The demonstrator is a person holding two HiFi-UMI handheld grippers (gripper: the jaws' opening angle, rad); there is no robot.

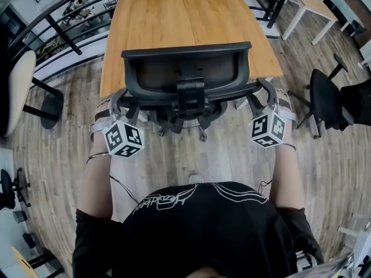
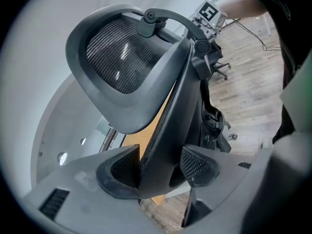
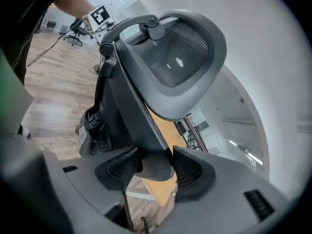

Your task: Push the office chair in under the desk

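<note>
A black office chair with a mesh backrest [image 1: 185, 68] stands with its back at the near edge of the wooden desk [image 1: 179, 16], its seat hidden beneath the top. My left gripper [image 1: 117, 101] is shut on the left edge of the backrest frame [image 2: 165, 130], which fills the gap between its pads [image 2: 119, 167]. On the other side, my right gripper [image 1: 265, 92] is shut on the frame's right edge [image 3: 146, 140], both pads [image 3: 192, 172] pressing on it. The headrest [image 3: 180, 52] curves above the jaws in both gripper views.
A dark railing [image 1: 64, 36] runs behind and left of the desk. A second black chair [image 1: 324, 97] stands on the wooden floor to the right, a white table [image 1: 313, 4] is at the far right, and a pale seat [image 1: 20, 88] at the left. The chair's castors [image 1: 203, 136] show by my feet.
</note>
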